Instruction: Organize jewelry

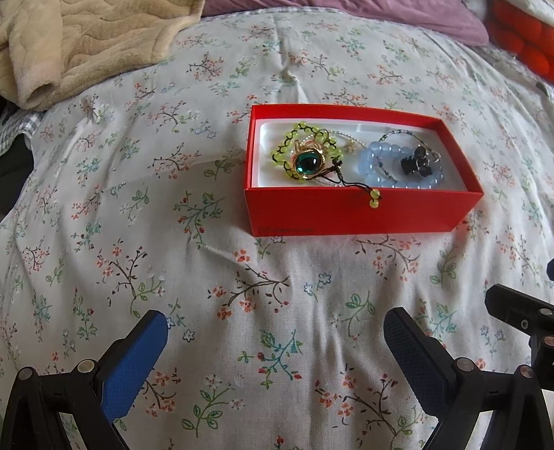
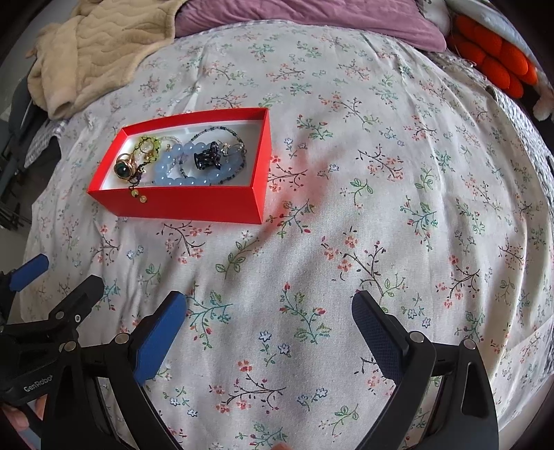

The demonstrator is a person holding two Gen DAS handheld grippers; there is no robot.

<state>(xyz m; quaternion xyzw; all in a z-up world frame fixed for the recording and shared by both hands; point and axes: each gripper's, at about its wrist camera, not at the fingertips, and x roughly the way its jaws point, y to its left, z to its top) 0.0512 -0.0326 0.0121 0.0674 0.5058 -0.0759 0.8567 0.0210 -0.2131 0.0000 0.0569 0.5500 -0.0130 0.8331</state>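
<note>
A red box point(image 1: 346, 214) point(image 2: 187, 206) sits on the floral bedsheet. It holds a yellow-green bead bracelet point(image 1: 294, 138) whose cord end hangs over the front wall, a gold ring with a green stone point(image 1: 306, 163) point(image 2: 123, 169), a pale blue bead bracelet point(image 1: 381, 176) point(image 2: 173, 173), a black hair clip point(image 1: 417, 162) point(image 2: 207, 159) and thin bead strands. My left gripper point(image 1: 277, 325) is open and empty, well short of the box. My right gripper point(image 2: 270, 308) is open and empty, to the right of the box and nearer than it. The left gripper's fingertips point(image 2: 29, 270) show at the right wrist view's left edge.
A beige fleece blanket point(image 1: 69, 45) point(image 2: 86, 52) lies at the back left. A purple pillow point(image 2: 311, 20) and an orange plush thing point(image 2: 491, 55) lie at the back right. The floral sheet point(image 1: 138, 242) covers the bed all around the box.
</note>
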